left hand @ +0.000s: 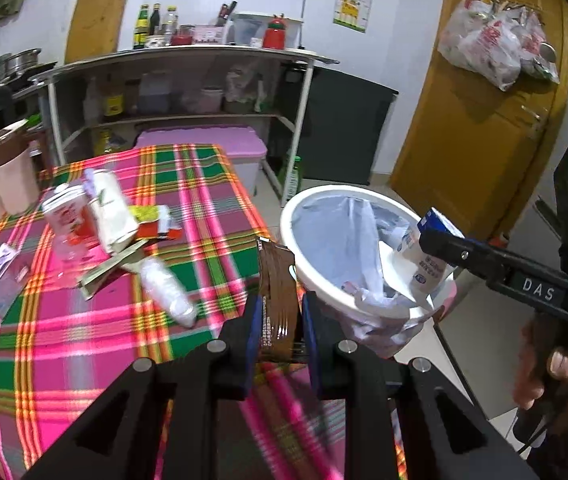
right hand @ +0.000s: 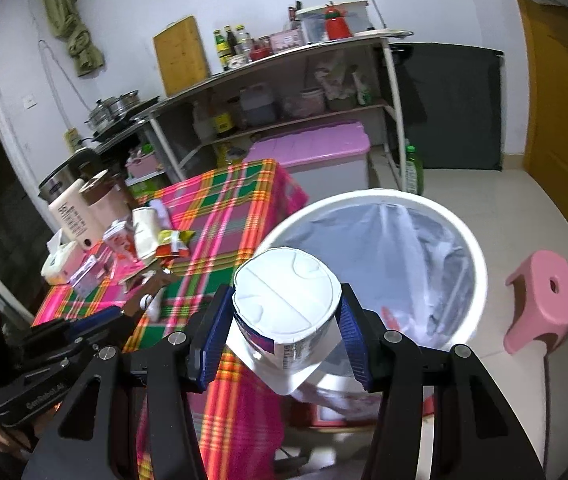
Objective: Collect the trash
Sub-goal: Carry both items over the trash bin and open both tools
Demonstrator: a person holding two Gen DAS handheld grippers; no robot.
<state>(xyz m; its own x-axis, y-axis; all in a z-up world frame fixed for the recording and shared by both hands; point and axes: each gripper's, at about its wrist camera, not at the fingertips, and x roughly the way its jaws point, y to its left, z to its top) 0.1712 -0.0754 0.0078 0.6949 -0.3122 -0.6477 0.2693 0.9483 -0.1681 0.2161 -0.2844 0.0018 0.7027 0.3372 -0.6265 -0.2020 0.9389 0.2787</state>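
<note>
Left gripper [left hand: 282,316] is pinched nearly closed on a brown wrapper [left hand: 276,280], which stands up between the blue pads, held over the table edge just beside the white bin [left hand: 303,268]. Right gripper [right hand: 284,320] has its jaws spread wide around a white carton [right hand: 285,300], pads pressing both sides, bottom end facing the camera. From the left camera that carton [left hand: 423,256] hangs over the bin's mouth, above the plastic liner [left hand: 347,236]. More rubbish lies on the checked tablecloth [left hand: 204,208]: a clear plastic bottle [left hand: 166,288] on its side, a cream carton [left hand: 110,212], a red and white carton [left hand: 66,212], and a yellow and red snack packet [left hand: 156,220]
</note>
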